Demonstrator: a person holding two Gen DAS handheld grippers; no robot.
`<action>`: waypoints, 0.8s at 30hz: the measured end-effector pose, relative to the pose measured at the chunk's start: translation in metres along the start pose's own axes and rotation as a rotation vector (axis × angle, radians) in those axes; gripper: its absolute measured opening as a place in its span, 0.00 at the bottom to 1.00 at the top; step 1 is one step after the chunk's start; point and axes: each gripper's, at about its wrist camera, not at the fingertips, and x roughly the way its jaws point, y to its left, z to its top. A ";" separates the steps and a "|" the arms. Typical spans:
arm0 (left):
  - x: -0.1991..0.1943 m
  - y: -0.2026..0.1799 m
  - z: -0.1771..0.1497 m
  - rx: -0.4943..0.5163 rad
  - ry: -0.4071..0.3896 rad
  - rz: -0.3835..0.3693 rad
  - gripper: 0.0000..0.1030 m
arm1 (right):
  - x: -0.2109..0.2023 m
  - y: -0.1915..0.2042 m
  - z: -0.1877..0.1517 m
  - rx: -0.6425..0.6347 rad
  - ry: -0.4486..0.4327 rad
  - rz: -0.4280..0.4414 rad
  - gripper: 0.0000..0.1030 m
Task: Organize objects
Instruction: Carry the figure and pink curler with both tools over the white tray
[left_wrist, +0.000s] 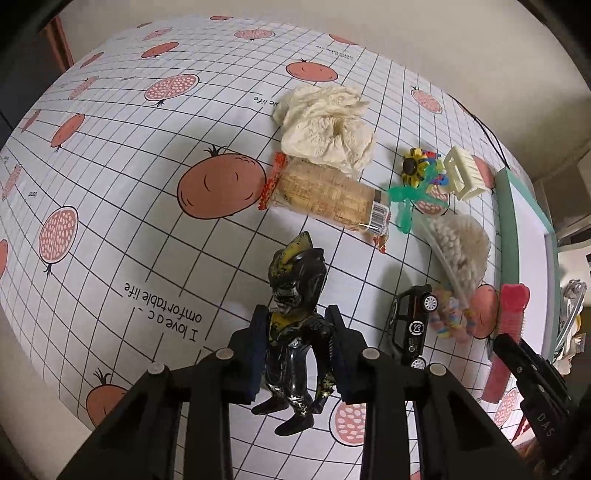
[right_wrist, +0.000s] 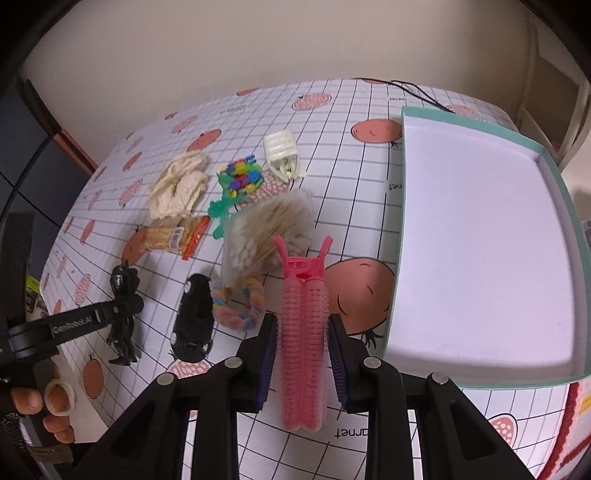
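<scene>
The left gripper (left_wrist: 295, 354) is clamping a black-and-gold figure (left_wrist: 295, 332) above the tablecloth (left_wrist: 110, 229), which is reading "I love a comfortable life". The right gripper (right_wrist: 303, 354), marked "DAS", is squeezing a pink hair-roller clip (right_wrist: 302, 332) beside the white tray (right_wrist: 480, 240) at the table's right edge. "GenRobot.AI" is showing on the left gripper's arm.

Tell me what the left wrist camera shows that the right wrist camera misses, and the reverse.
Only the left wrist view shows the sunflower on the toy pile and the yellow on the dark figure between the left gripper's fingers. Only the right wrist view shows the inside of the tray, with nothing in it, and a hand. Both show the cloth, cracker pack, toy car, cotton swabs and pink hair roller clip in the right gripper.
</scene>
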 end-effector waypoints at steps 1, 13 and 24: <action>0.011 -0.009 0.007 -0.003 -0.004 -0.005 0.31 | -0.002 -0.001 0.000 0.002 -0.004 0.004 0.28; 0.007 -0.027 0.016 -0.029 -0.072 -0.029 0.31 | -0.020 -0.006 0.007 0.022 -0.070 0.022 0.28; -0.011 -0.068 0.026 0.035 -0.172 -0.040 0.31 | -0.034 -0.045 0.023 0.101 -0.147 -0.008 0.28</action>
